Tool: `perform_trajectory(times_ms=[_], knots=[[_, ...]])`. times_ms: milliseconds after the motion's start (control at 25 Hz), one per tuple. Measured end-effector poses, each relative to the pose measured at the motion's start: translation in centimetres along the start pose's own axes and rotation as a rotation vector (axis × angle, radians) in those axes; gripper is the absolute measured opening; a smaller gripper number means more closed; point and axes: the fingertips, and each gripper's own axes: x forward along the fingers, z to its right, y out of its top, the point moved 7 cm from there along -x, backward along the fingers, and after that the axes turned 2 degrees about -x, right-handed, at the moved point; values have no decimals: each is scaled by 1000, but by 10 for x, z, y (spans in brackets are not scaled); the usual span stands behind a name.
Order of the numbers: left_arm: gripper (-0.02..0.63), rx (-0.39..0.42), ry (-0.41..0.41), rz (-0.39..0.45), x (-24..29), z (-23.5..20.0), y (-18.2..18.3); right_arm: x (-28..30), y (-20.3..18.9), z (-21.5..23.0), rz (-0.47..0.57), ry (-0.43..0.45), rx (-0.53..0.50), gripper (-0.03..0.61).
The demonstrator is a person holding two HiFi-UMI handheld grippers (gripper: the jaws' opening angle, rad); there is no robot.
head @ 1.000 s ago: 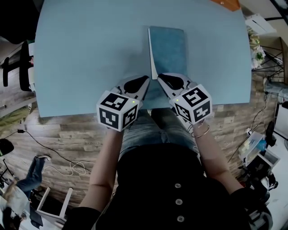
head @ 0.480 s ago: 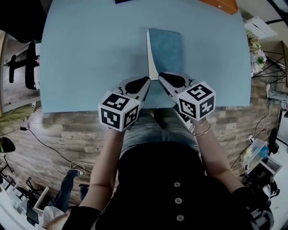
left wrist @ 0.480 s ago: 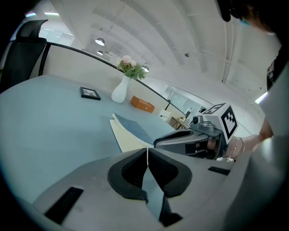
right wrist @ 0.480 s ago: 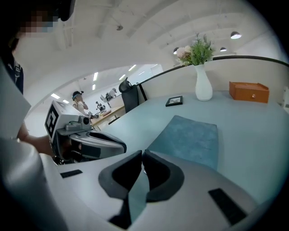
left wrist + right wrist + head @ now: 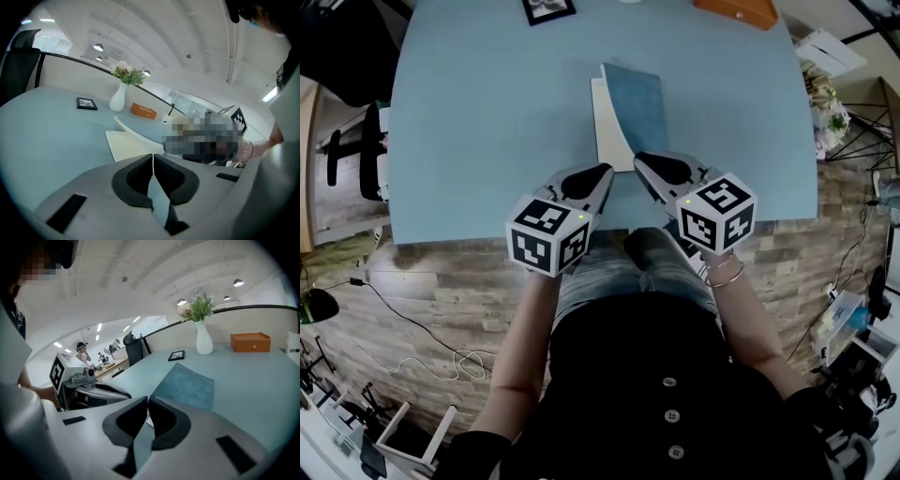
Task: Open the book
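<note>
In the head view we see open desk (image 5: 469, 141) stretching from the book (image 5: 639, 105) to the left edge, and a narrower free strip toward the right edge. A picture frame (image 5: 548, 9) and an orange box (image 5: 736, 11) sit along the far edge. The book lies mid-desk, nearer the near edge, with its cover tilted up off a white page (image 5: 606, 131). Both tools meet at its near end — the left gripper (image 5: 602, 172) just beside the page, the right gripper (image 5: 639, 161) at the cover's corner.

In the left gripper view we find the jaws pressed together, with only a thin pale line between the pads. The page lies just ahead, and a vase (image 5: 118, 97) stands toward the far edge.

In the right gripper view the jaws are clamped on the raised cover's near corner — the cover slopes away from them toward the far edge.
</note>
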Motion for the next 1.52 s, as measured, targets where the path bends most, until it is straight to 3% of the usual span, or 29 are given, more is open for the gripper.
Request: perform_trajectory(times_ms=[960,1520], knots=[[18,147,-70,-2,51,61,32,-83,-6,48,163,-123,61,15],[18,171,-67,-32,77,78,33,-114,-27,84,177,-197,124,15]])
